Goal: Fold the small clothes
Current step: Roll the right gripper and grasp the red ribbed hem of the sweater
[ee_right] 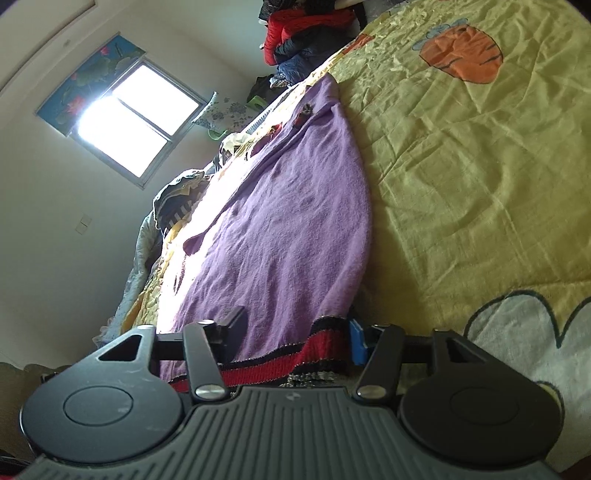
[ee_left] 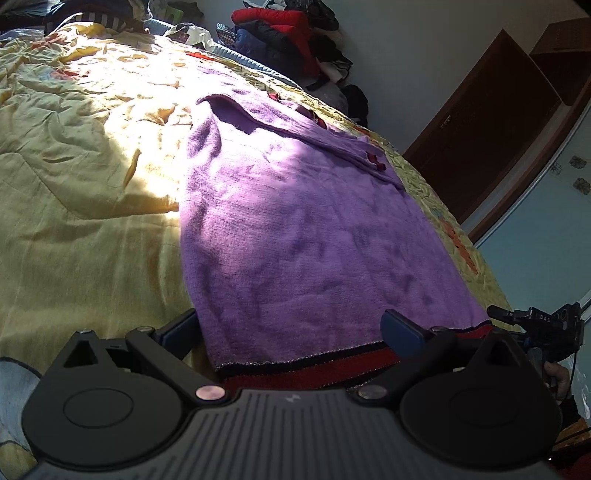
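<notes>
A purple sweater (ee_left: 295,229) lies flat on the yellow bedspread (ee_left: 81,192), its red and black striped hem (ee_left: 295,369) nearest me. My left gripper (ee_left: 291,328) stands open over the hem's left corner, one finger beside the sweater's edge and the other on the knit. In the right wrist view the sweater (ee_right: 288,221) runs away from me. My right gripper (ee_right: 295,332) is half open with the hem's (ee_right: 317,350) other corner between its fingers; the blue pad (ee_right: 356,343) sits at the hem's end. The right gripper (ee_left: 535,321) also shows at the left wrist view's right edge, held by a hand (ee_left: 557,380).
A heap of clothes with a red jacket (ee_left: 280,29) sits beyond the far end of the bed. A dark wooden door (ee_left: 491,125) stands to the right. A bright window (ee_right: 136,118) and striped bedding (ee_right: 177,210) lie on the sweater's far side.
</notes>
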Motion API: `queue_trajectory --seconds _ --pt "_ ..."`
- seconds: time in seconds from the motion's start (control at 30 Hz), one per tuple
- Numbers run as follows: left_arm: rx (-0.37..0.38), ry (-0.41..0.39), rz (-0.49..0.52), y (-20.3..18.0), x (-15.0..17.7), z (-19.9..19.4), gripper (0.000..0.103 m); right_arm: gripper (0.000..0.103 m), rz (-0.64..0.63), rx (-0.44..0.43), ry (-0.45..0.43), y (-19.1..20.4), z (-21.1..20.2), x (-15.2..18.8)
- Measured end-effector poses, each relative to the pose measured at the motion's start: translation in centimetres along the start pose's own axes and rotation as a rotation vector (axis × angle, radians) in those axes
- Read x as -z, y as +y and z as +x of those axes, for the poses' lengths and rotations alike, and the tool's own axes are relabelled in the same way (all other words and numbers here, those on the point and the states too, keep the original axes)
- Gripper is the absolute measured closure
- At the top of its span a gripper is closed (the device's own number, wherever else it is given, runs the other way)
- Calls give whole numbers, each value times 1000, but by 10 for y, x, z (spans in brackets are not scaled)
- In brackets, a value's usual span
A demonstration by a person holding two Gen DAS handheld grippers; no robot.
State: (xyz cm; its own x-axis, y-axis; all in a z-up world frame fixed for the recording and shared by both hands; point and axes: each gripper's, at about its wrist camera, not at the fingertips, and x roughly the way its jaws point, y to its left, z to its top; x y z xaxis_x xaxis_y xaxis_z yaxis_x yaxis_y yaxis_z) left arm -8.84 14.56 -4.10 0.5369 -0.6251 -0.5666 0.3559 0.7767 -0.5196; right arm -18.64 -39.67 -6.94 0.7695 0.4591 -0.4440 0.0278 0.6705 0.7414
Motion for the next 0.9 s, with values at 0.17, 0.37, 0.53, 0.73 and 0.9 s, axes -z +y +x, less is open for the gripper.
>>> queue_trajectory --seconds 0.17,0.37,0.53,0.73,0.9 --pt "92 -4 -98 10 -2 2 0 74 41 -26 2 -9 5 0" --pt "191 -21 -217 22 -4 8 0 93 76 -12 -11 -15 12 1" --pt "185 -37 -201 19 -2 9 0 94 98 -17 -38 -17 20 -2" --pt "212 -76 -238 28 0 3 0 95 75 -5 -33 -12 25 -3" --pt "139 -79 -177 11 -6 18 1 96 87 3 -37 -13 27 -4"
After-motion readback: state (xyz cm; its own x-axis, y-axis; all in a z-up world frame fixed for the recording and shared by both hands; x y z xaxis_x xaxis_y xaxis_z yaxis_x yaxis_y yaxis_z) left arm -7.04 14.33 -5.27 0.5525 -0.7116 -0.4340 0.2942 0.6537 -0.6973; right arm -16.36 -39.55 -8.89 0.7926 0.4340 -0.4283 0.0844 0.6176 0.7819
